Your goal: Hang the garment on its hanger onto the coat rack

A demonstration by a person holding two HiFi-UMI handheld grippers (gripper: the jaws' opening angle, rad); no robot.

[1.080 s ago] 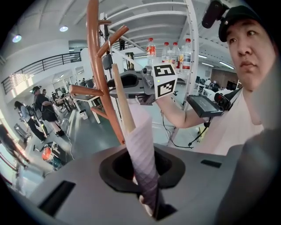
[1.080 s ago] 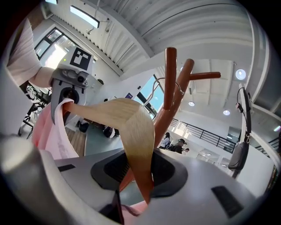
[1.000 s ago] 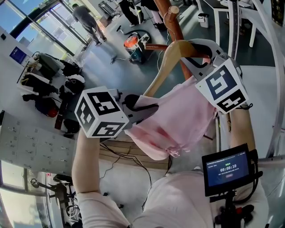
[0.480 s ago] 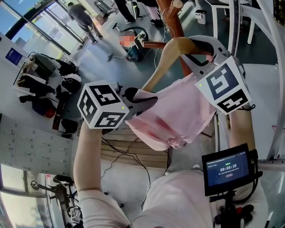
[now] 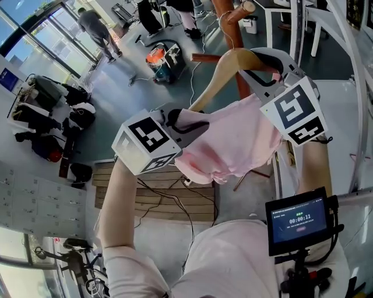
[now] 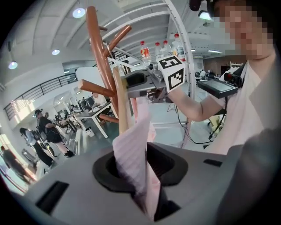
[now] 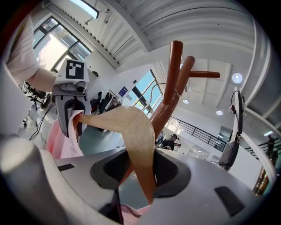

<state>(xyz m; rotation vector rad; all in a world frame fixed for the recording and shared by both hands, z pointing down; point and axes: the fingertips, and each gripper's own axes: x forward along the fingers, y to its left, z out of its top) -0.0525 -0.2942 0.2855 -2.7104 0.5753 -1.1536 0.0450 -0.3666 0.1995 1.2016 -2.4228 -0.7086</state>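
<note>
A pink garment (image 5: 239, 139) hangs on a wooden hanger (image 5: 224, 73) just in front of the brown coat rack (image 5: 230, 17). My right gripper (image 5: 254, 73) is shut on the hanger near its top; in the right gripper view the hanger (image 7: 136, 136) runs between the jaws, with the coat rack (image 7: 173, 83) close behind. My left gripper (image 5: 189, 125) has the garment's edge between its jaws, which are opening; the garment (image 6: 134, 154) still stands pinched there. The hanger's hook is hidden.
An orange vacuum cleaner (image 5: 163, 58) stands on the floor beyond the rack. A wooden pallet (image 5: 157, 195) with cables lies below my arms. A small screen (image 5: 297, 221) sits at my right. White table legs (image 5: 291, 23) rise at the right; bags (image 5: 46, 110) line the left.
My left gripper has shifted right and slightly down with the garment's edge, and its cube has turned. The right gripper and hanger have barely moved.
</note>
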